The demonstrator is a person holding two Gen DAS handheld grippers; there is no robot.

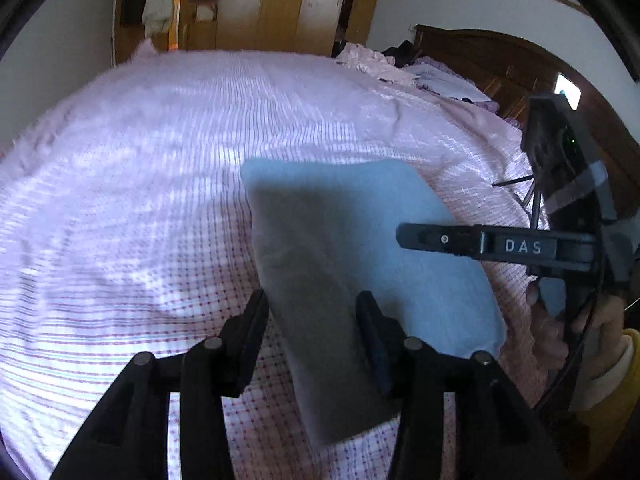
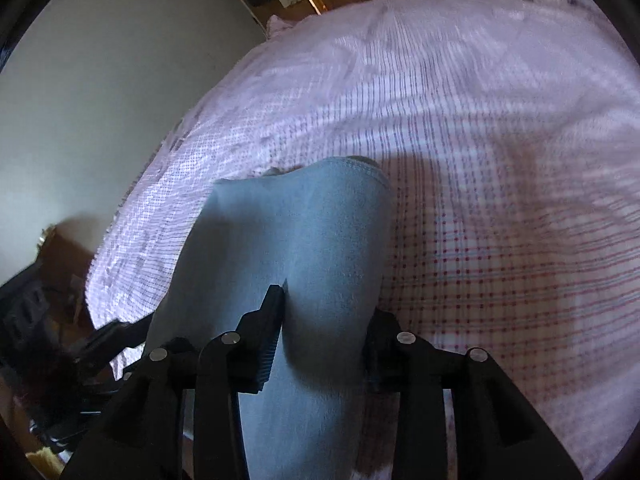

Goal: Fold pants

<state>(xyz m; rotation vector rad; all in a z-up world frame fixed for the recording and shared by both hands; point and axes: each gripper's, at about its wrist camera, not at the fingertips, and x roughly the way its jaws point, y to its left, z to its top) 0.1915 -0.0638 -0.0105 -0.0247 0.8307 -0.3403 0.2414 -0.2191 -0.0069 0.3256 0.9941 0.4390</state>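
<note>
Two grippers over folded pants [image 1: 360,248], near edge of bed [image 1: 140,152].
L gripper [image 1: 312,324] & R gripper [image 2: 326,320] both tilt down at the blue bundle, jaws spread w/ cloth between, no pinch seen. Risk: fabric snags a finger [image 2: 272,312] on pull-back, top fold lifts or slides. Hand [image 1: 552,320] grips R handle at right.

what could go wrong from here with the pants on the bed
1. Both claws straddle the folded blue pants with fingers apart, not pinching; the left claw or right claw could drag a layer when pulling away and undo the fold.
2. The right claw's finger dents the cloth, so it may snag.
3. The pants lie near the edge of the checked bedspread and may slide off.
</note>
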